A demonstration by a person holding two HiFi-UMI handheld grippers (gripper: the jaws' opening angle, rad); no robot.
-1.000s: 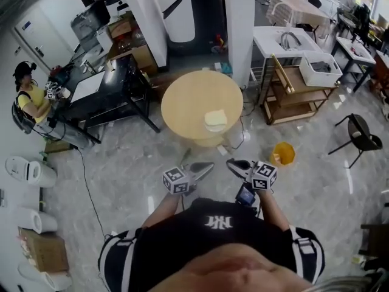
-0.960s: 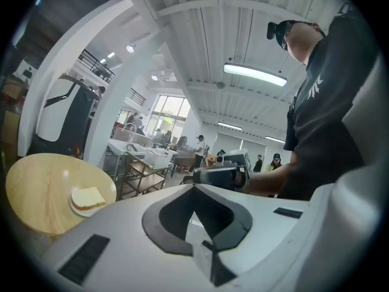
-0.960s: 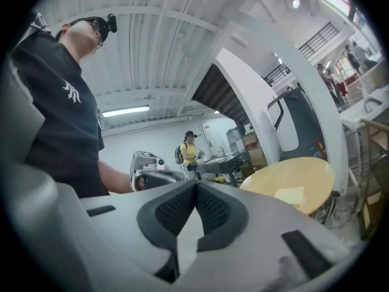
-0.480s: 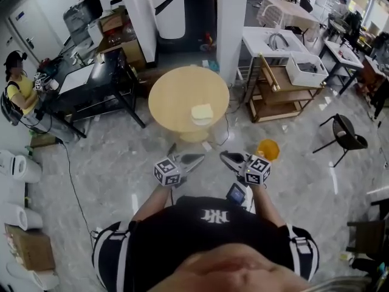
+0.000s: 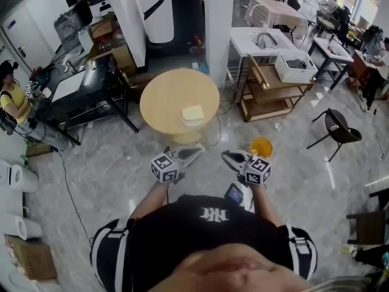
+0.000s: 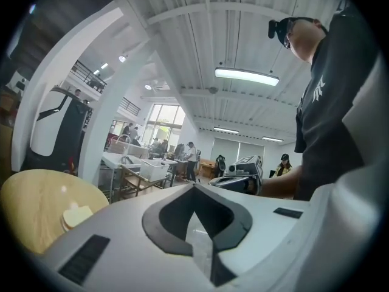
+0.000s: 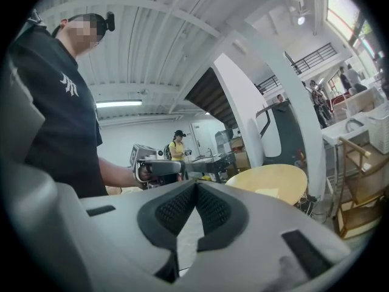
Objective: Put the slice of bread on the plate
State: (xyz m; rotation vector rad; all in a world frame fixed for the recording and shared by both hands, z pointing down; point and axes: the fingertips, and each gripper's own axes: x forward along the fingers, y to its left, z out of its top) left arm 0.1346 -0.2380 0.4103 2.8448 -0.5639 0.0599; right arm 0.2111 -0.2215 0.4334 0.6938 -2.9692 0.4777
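We held the left gripper and right gripper clenched and empty, well apart from the bread slice on the round table.

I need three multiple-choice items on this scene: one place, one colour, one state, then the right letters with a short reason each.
1. Where does the slice of bread lie? A) on the round wooden table B) on a chair C) between gripper jaws
2. What colour is the bucket on the floor? A) blue B) orange C) green
3. How are the left gripper's jaws? A) wide apart B) shut on bread C) shut, empty
1 A: the head view shows it on that table. 2 B: it is orange. 3 C: its own view shows the jaws together, nothing between.
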